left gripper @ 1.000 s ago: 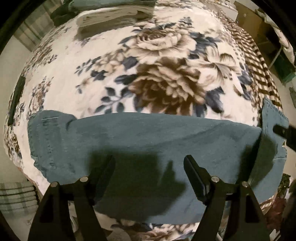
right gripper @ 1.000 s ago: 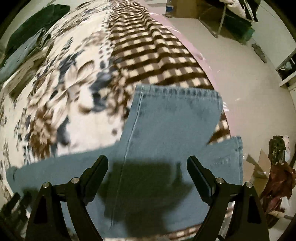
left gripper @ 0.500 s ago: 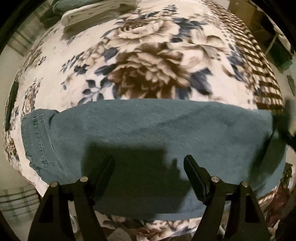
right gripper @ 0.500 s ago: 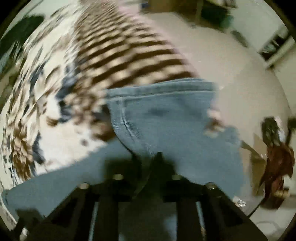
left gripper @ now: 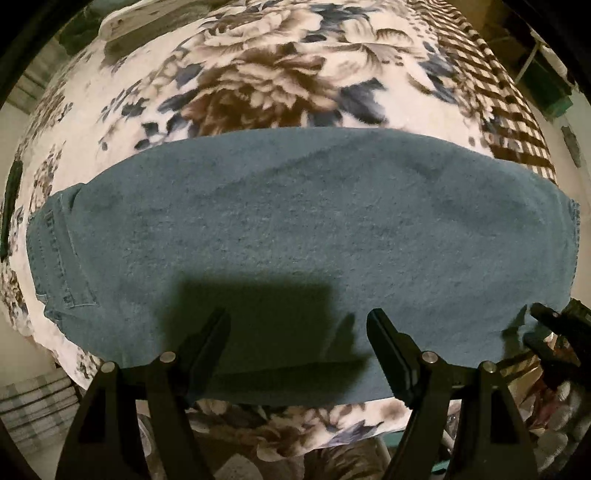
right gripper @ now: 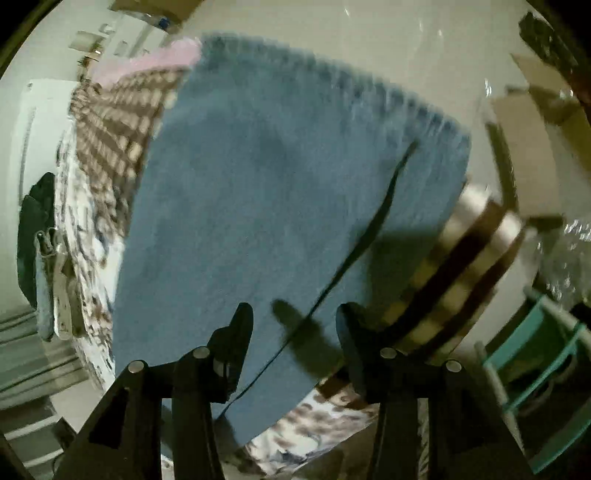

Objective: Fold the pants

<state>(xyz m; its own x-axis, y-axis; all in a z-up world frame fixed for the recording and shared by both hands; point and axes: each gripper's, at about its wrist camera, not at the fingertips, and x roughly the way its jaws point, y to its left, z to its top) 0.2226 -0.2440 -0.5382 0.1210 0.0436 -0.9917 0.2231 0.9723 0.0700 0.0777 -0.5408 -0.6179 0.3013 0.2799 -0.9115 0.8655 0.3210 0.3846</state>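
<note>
My right gripper (right gripper: 293, 332) has swung round and its jaws have just been opening, nothing pinched. Plush floral blanket (left gripper: 258, 77) spreads widest; the grainy blue denim pants (left gripper: 295, 236) lie flat across it. My left gripper (left gripper: 297, 343) hovers, jaws apart.

A floral blanket (left gripper: 258, 74) in cream, brown and navy is spread over the bed, and a brown-and-cream checked band (left gripper: 495, 92) is seen along its right side. Folded pale cloth (left gripper: 122, 22) is laid at the blanket's far left corner. Beyond the checked band, a pale, glossy floor (right gripper: 369, 37) is shown, with cardboard boxes (right gripper: 535, 110) set on it. A teal rack (right gripper: 546, 362) is placed on the floor, right of the blanket's near corner. Hard shadows are cast under dim, warm indoor light.
</note>
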